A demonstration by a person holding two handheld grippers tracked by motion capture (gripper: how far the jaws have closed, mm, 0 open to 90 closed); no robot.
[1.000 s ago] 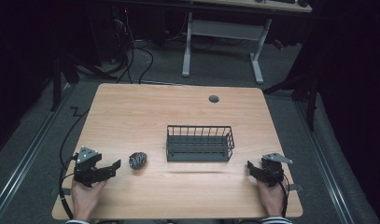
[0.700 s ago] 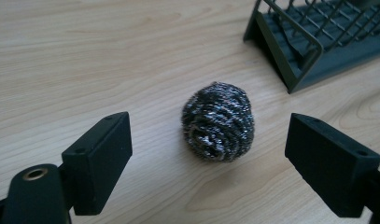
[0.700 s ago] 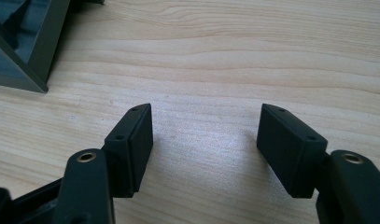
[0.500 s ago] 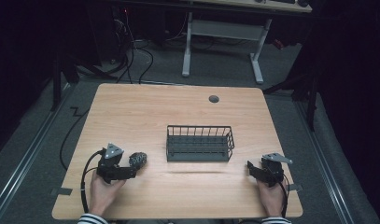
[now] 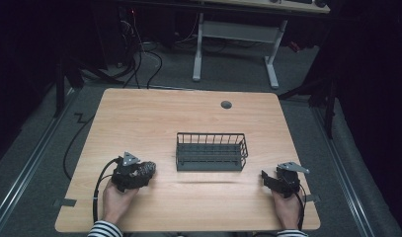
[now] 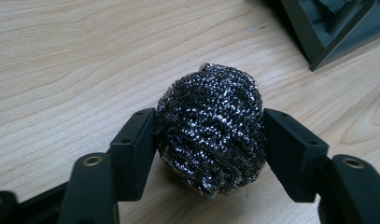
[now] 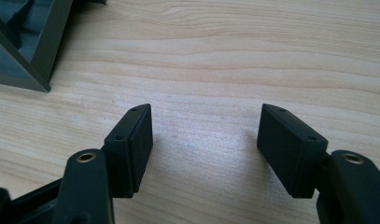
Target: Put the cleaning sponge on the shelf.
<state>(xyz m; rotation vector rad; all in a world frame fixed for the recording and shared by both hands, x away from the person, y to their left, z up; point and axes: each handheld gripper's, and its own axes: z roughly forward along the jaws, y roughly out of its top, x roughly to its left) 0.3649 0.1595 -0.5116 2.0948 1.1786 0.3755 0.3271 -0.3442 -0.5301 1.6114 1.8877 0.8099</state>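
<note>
High view: a light wooden table (image 5: 188, 123) carries a dark wire basket (image 5: 211, 151) near its middle and a small round grommet (image 5: 226, 104) toward its far edge. The left gripper (image 5: 139, 174), held in the person's left hand (image 5: 117, 200) at the near left of the table, sits to the left of the basket with a steel-wool scouring ball (image 5: 147, 168) at its tip. A black cable (image 5: 97, 190) loops from this gripper toward the near edge, and a striped sleeve (image 5: 103, 230) shows at the bottom of the frame. The right gripper (image 5: 265, 177), held in the right hand (image 5: 286, 207), lies at the near right, apart from the basket's right end, with a grey three-cornered plate (image 5: 293, 167) on top.

Left gripper view: the scouring ball (image 6: 211, 128) rests on the table (image 6: 75, 60), between the two black jaws. Both pads meet its sides, the left pad pressing into the wire coils; the jaws stand wide, spread to the ball's full width. A corner of the basket's grey base (image 6: 327, 28) appears at upper right, beyond the ball and apart from it.

Right gripper view: the jaws of the right gripper (image 7: 205, 135) stand well apart, with bare table (image 7: 225, 56) between them and nothing held. A corner of the basket (image 7: 24, 42) lies at upper left, clear of the left jaw.
</note>
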